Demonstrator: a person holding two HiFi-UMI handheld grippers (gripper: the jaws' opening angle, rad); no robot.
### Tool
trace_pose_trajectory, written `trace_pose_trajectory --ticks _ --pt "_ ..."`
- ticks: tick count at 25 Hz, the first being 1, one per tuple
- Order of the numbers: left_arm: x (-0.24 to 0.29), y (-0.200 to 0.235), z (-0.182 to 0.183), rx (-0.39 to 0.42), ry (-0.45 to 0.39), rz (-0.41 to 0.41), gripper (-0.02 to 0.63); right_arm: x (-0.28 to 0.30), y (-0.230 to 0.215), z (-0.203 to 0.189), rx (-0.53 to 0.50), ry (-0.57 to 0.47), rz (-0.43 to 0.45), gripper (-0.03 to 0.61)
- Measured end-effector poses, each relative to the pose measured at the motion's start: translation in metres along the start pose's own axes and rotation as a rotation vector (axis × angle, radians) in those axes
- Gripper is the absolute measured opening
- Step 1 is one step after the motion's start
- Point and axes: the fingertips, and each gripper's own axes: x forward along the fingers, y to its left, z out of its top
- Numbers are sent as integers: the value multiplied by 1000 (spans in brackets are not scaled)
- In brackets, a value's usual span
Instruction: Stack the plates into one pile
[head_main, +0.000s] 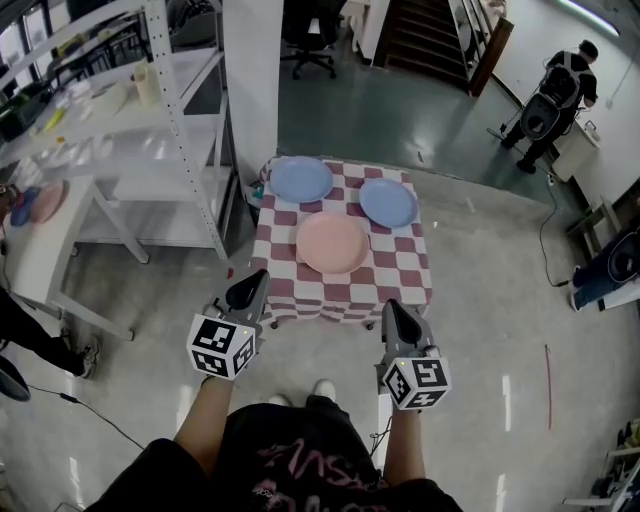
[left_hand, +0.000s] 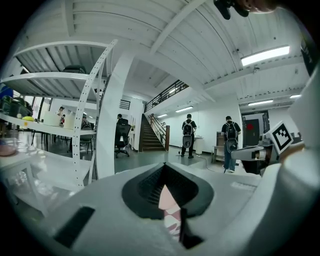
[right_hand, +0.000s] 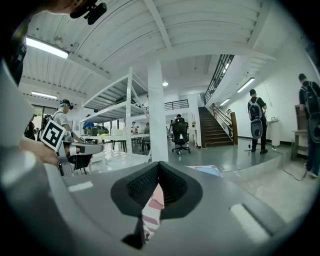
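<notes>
The fingers (left_hand: 145, 186) of our left gripper (head_main: 257, 277) are sitting pressed together, with nothing caught between them. The fingers (right_hand: 176, 189) of our right gripper (head_main: 391, 306) are likewise sitting closed on nothing. We are holding both grippers roughly level, tipped slightly downward, in front of the near edge of the tabletop (head_main: 290, 283). The left one is hovering by the near left corner and the right one by the near right corner. Neither is touching a plate.

A red-and-white checked cloth (head_main: 405, 262) is covering the tabletop, and three plates are lying flat on it, unstacked. The left blue plate (head_main: 301, 179) is sitting at the far left. The right blue plate (head_main: 388, 202) is sitting at the far right. The pink plate (head_main: 332, 243) is lying nearer to us, between and below the two blue ones. It is lying just beside each of them, and we cannot tell whether the rims are touching.

Through the narrow slit under each pair of closed fingers we are seeing a sliver of pink and of the checked cloth.

A white shelving rack (head_main: 180, 120) is standing to the left of the table, and a white pillar (head_main: 252, 80) is rising behind it. Farther back, an office chair (head_main: 310, 40) and a staircase (head_main: 425, 35) are showing. A person (head_main: 560, 95) is standing well apart at the upper right.
</notes>
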Motion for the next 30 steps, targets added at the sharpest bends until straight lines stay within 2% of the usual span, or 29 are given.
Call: trace_pose_trajectory --ticks 30 --pt "0 11 -14 -35 1 -22 -2 0 6 -8 3 -2 -39 12"
